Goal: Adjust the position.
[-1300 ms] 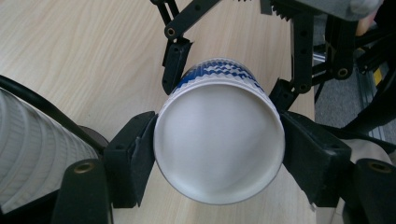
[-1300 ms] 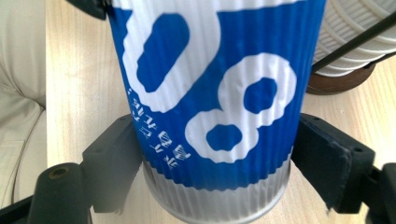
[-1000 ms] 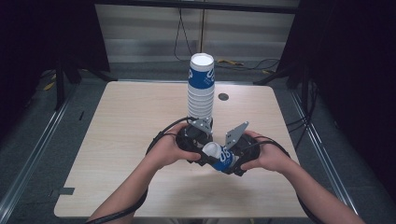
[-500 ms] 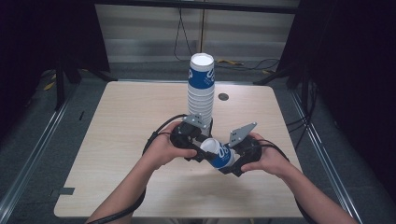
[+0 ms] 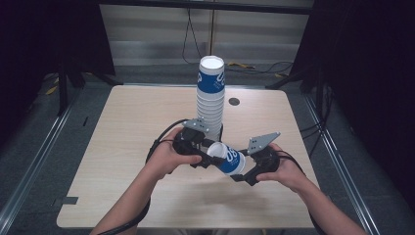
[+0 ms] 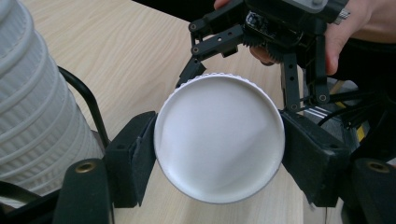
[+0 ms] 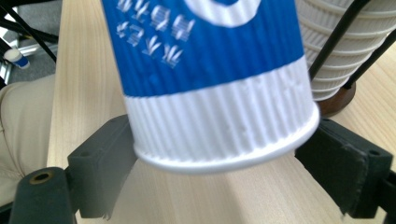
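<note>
A blue-and-white ribbed paper cup lies on its side just above the table, between both hands. My left gripper is shut on its white base end, with a pad pressing on each side. My right gripper stands open around the cup's rimmed mouth end; its jaws have just been opening, and there is a gap at the right pad. Right behind the hands rises a tall stack of the same cups, upside down on a dark round base.
The light wooden table has a small dark round spot at the back right. Black cables loop from the grippers beside the stack. Dark floor and metal rails border the table on all sides.
My right gripper's jaws have spread off the cup and that hand has drawn slightly right and down. The left gripper keeps its hold on the cup's base end.
</note>
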Demonstrator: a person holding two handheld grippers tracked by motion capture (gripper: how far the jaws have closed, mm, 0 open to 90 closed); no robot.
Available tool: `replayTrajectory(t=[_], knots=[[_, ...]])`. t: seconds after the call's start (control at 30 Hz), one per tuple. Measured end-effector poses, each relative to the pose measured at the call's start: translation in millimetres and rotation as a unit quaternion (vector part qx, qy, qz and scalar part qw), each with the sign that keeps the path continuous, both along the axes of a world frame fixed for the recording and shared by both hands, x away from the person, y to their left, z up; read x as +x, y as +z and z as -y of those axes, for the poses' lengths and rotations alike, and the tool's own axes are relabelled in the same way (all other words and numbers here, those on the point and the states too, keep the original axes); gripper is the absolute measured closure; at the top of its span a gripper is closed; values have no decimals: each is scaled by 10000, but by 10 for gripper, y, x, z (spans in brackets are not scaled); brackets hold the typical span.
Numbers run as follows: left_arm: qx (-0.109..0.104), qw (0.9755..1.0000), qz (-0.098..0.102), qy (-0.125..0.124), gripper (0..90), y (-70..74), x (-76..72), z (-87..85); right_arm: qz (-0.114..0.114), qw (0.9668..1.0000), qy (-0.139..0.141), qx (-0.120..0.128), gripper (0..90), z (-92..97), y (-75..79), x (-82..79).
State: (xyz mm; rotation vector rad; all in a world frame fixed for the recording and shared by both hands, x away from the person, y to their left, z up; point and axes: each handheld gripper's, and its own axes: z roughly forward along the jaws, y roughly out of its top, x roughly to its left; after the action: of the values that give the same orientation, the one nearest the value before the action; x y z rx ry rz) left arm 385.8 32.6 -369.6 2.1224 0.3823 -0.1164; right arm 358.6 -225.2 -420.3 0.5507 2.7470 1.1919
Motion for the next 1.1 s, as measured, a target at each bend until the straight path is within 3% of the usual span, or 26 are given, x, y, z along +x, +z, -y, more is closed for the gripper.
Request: replayTrajectory(t=[0.43,1.1], knots=[[-129,9998,-116,104,304,-46,18,-42,177,9972,-159,704,126,52,-29,-27],[-92,9997,-227,82,304,-64,21,-51,270,9969,-34,736,120,-22,-11,-10]])
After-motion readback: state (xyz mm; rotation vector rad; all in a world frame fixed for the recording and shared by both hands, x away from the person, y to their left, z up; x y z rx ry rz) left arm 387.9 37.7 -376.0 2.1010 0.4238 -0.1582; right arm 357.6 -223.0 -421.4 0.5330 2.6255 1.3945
